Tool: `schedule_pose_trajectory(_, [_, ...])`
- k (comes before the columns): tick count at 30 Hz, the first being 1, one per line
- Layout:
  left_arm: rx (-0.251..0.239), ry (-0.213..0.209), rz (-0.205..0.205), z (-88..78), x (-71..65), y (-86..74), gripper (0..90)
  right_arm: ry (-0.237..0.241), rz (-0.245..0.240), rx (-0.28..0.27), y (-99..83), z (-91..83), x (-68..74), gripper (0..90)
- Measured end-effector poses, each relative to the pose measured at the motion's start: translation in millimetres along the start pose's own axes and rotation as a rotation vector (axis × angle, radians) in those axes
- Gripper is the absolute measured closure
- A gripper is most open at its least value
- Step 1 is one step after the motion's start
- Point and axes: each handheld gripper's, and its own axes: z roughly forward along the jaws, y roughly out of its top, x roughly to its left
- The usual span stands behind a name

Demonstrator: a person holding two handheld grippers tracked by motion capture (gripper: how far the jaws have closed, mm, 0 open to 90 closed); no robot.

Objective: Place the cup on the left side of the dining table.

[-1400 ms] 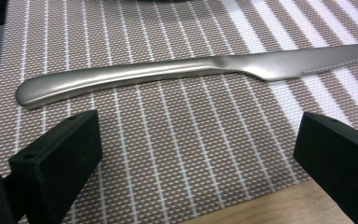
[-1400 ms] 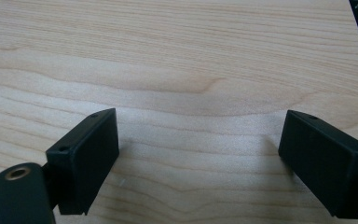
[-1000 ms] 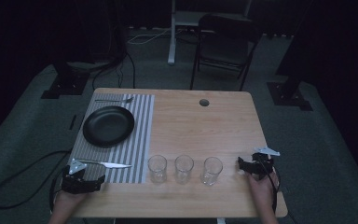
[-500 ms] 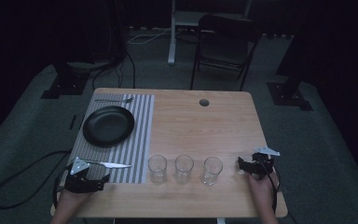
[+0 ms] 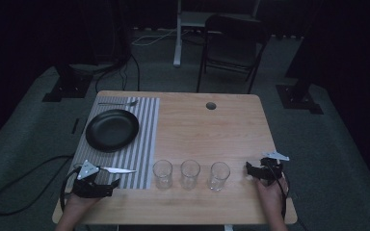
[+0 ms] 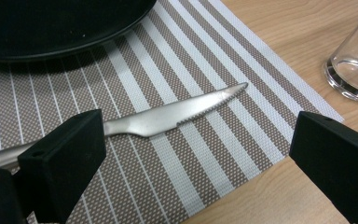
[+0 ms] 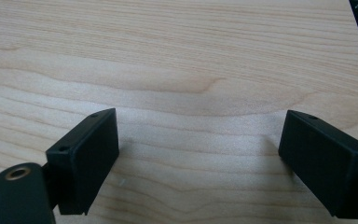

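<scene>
Left gripper (image 6: 191, 154) with jaws wide apart, gripping nothing, just closed slightly, over silver serrated metal knife (image 6: 168, 116) on striped woven placemat (image 6: 205, 60), right gripper (image 7: 198, 158) open above bare table (image 7: 191, 56).

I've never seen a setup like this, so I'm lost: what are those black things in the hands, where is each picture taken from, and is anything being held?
No robot here: a person holds a hand tool with two black fingers in each hand, the left gripper and the right gripper. One picture looks down from above the table; the other two come from cameras riding on the grippers. On the wood lie a striped placemat with a black plate, a fork and a knife, plus three empty glasses in a row. The left gripper's jaws have just closed slightly, yet both grippers are open. The knife lies on the placemat beside the left fingers, unheld.
</scene>
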Motion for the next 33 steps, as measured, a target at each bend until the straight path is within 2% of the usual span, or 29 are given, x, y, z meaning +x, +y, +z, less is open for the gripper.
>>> schedule_pose_trajectory(5, [0.0,-0.015,0.022,0.7,-5.6,4.9,4.1,0.0,0.0,0.0,0.0,0.0,0.0,11.6])
schedule_pose_trajectory(6, [-0.002,-0.028,0.022,0.1,-6.2,6.4,4.1,0.0,-0.001,0.0,0.0,0.0,0.0,11.6])
schedule_pose_trajectory(8, [-0.024,-0.051,0.011,-2.3,-8.5,10.4,4.1,0.0,0.0,0.0,0.0,0.0,0.0,11.6])
schedule_pose_trajectory(10, [-0.038,-0.055,0.022,-4.4,-11.8,15.1,4.1,0.0,-0.001,0.0,0.0,0.0,0.0,11.6])
schedule_pose_trajectory(12, [-0.049,-0.077,0.024,-6.2,-14.4,20.1,4.1,0.0,0.0,0.0,0.0,0.0,0.0,11.6])
schedule_pose_trajectory(20, [-0.095,-0.117,0.062,-12.7,-25.8,39.4,4.1,0.0,0.0,0.0,0.0,0.0,0.0,11.6])
schedule_pose_trajectory(24, [-0.102,-0.117,0.084,-14.6,-30.5,47.2,4.1,0.0,0.0,0.0,0.0,0.0,0.0,11.6])
schedule_pose_trajectory(28, [-0.105,-0.14,0.098,-15.1,-33.8,53.5,4.1,0.0,0.0,0.0,0.0,0.0,0.0,11.6])
schedule_pose_trajectory(29, [-0.109,-0.131,0.107,-15.3,-35.6,55.4,4.1,0.0,0.0,0.0,0.0,0.0,0.0,11.6])
schedule_pose_trajectory(32, [-0.115,-0.147,0.121,-15.2,-39.1,59.8,4.1,0.0,0.0,0.0,0.0,0.0,0.0,11.6])
schedule_pose_trajectory(33, [-0.116,-0.167,0.126,-15.0,-40.2,62.0,4.1,0.0,0.0,0.0,0.0,0.0,0.0,11.6])
